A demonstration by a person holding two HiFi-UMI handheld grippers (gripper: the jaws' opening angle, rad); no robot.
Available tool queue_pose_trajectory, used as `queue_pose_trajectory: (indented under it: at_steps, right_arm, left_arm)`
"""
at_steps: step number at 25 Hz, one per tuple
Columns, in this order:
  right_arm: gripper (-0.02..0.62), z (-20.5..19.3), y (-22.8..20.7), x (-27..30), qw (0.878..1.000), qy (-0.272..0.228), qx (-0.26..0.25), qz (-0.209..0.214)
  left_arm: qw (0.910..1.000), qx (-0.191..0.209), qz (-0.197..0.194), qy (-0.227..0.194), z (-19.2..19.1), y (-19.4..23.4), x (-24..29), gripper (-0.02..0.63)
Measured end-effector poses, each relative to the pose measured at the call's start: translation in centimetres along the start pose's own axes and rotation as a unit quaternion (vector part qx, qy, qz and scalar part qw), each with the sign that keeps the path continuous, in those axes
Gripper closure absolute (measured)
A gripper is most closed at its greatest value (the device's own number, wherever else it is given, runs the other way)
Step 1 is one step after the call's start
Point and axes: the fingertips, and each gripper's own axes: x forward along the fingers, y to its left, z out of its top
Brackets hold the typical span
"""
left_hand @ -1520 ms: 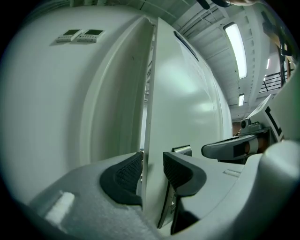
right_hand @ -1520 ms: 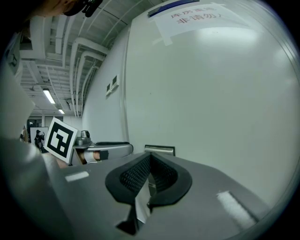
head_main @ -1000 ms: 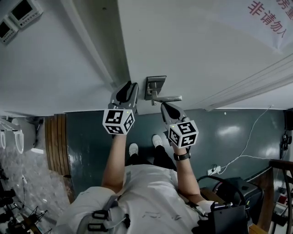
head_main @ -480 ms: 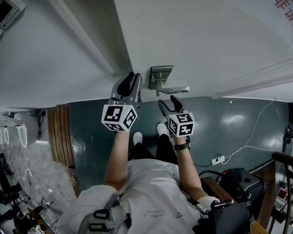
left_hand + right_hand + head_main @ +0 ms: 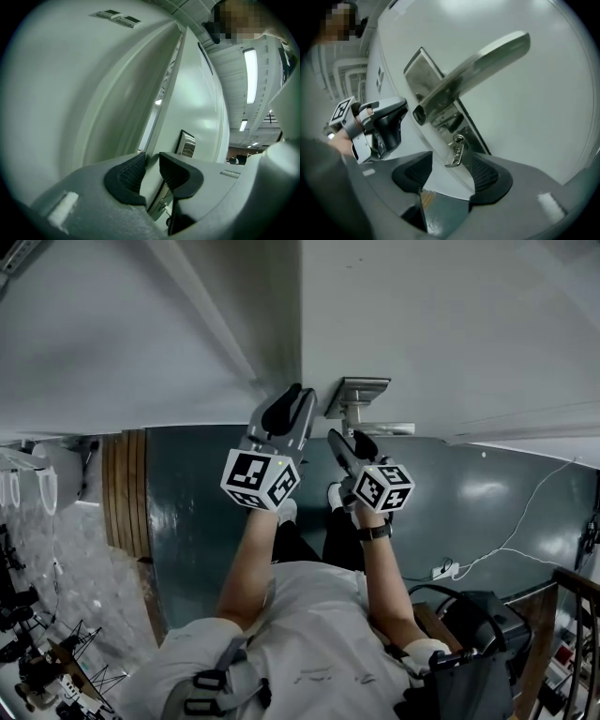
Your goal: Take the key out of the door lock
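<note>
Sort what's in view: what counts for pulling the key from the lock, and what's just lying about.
For the job:
- key in the lock plate
- right gripper, fingers just opened, key between them, not gripped
- left gripper, clamping the door edge

Lying about:
- white cable
- wooden slats
- door handle

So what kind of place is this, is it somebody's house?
Probably not a house; it looks more like a workplace or workshop building. There is a plain white door with a metal lever handle, long strip lights overhead, and a shiny dark green floor.
</note>
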Motion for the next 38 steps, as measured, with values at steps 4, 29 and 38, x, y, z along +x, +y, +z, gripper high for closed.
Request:
queue_pose_trajectory:
  at_steps: [4,29,38]
  right_arm:
    - [0.341,0.8,-0.1,0.5,0.988,-0.047,0.137,0.044]
    - [0.571,0.6,-2.0,-0.1,0.834,-0.196,0.498,0.137]
    - [0.571,-2.9,-1.0,-5.0,0.844,-0.196,0.488,0.109]
  left_arm:
    - [1.0000,-0.001,-0.006,0.004,0.0,0.0,-0.1,0.513]
    - [0.9993,0.003,-0.007,0.037,-0.4,0.2,0.5,0.509]
    - [0.9990,0.005,-0.007,0.043,-0.3,0.0,0.7,0.512]
